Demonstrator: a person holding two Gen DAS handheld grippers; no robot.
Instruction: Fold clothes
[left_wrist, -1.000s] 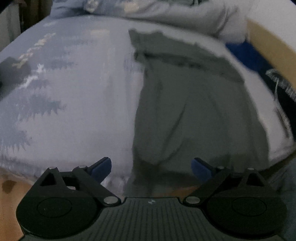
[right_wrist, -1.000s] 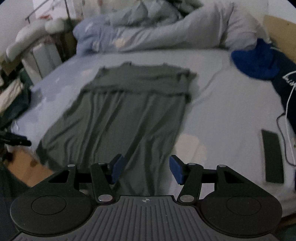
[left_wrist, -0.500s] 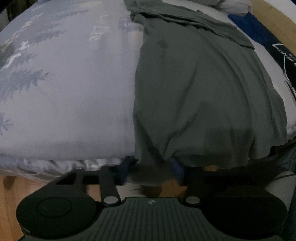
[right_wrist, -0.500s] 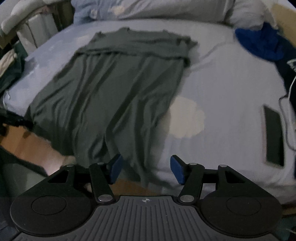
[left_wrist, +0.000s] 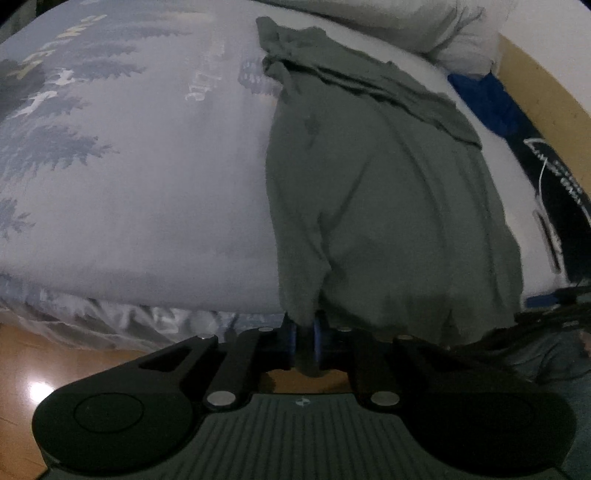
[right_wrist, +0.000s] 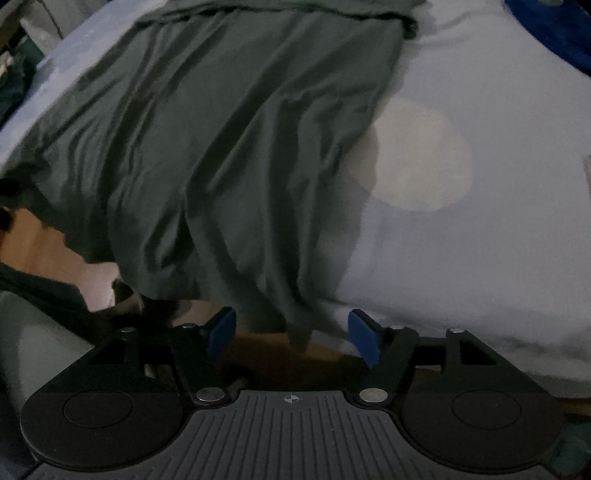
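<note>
A dark green shirt (left_wrist: 388, 206) lies flat on the bed, its hem hanging over the near edge. It fills the left and middle of the right wrist view (right_wrist: 221, 147). My left gripper (left_wrist: 304, 336) is shut on the hem's left corner, with cloth pinched between the blue pads. My right gripper (right_wrist: 291, 336) is open at the hem's right corner. A fold of hem hangs between its pads (right_wrist: 364, 339) without being pinched.
The bed sheet (left_wrist: 129, 184) is pale blue with a tree print; it also shows in the right wrist view (right_wrist: 480, 240). A duvet (left_wrist: 424, 26) lies at the head. Dark blue clothes (left_wrist: 517, 122) lie at the right. Wooden floor (left_wrist: 44, 369) shows below the bed edge.
My left gripper moved in to the hem's left corner and shut on it. My right gripper moved forward to the hem's right corner and stayed open.
</note>
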